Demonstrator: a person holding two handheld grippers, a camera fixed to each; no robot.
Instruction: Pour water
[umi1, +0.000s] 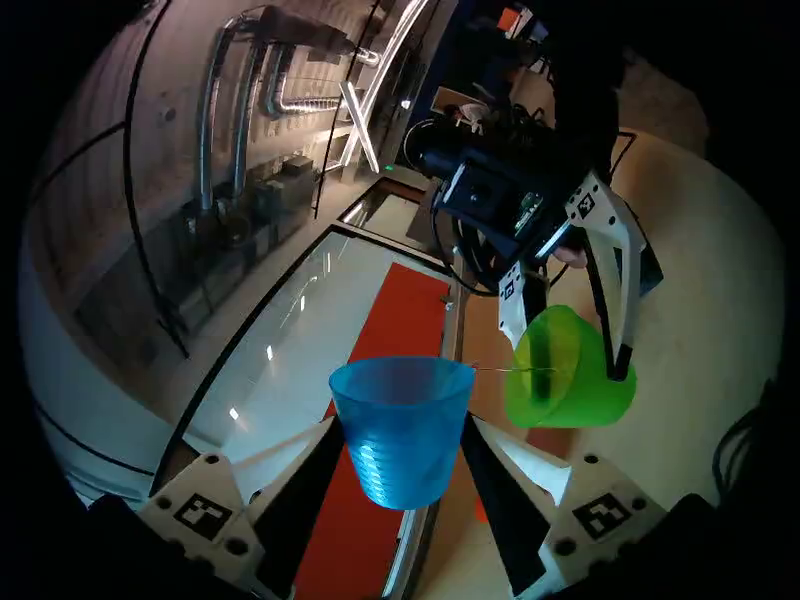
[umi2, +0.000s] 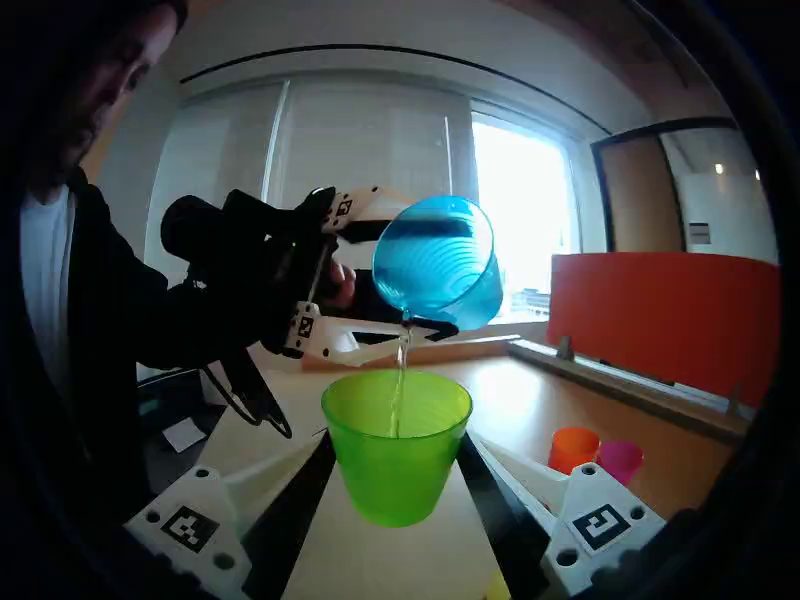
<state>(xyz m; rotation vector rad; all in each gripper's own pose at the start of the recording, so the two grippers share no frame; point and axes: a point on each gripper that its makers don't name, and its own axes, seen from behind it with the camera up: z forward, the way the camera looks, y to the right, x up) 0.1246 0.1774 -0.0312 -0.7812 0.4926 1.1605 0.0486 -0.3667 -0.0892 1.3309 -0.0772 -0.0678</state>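
The left gripper (umi1: 402, 425) is closed to cup width on a blue cup (umi1: 400, 460), one finger pressing each side, at 6 o'clock in the left gripper view. In the right gripper view this gripper (umi2: 425, 272) sits just above centre, toward 12 o'clock. A hand (umi2: 340, 285) in a dark sleeve holds it. The blue cup (umi2: 440, 262) is tipped far over, its mouth facing the camera. A thin stream of water (umi2: 400, 372) falls from its lower rim into a green cup (umi2: 397, 480) straight below, at 6 o'clock.

The right gripper (umi2: 397, 450) clamps that green cup between both fingers, upright, above a wooden table (umi2: 530, 395). In the left gripper view the right gripper (umi1: 566, 350) is at 3 o'clock from the blue cup. The green cup (umi1: 575, 385) is in its fingers, and the water (umi1: 505, 369) shows as a fine line between the two rims.

At 4 o'clock in the right gripper view an orange cup (umi2: 574, 447) and a pink cup (umi2: 621, 460) stand close together on the table. A red panel (umi2: 665, 310) is behind them at 3 o'clock.
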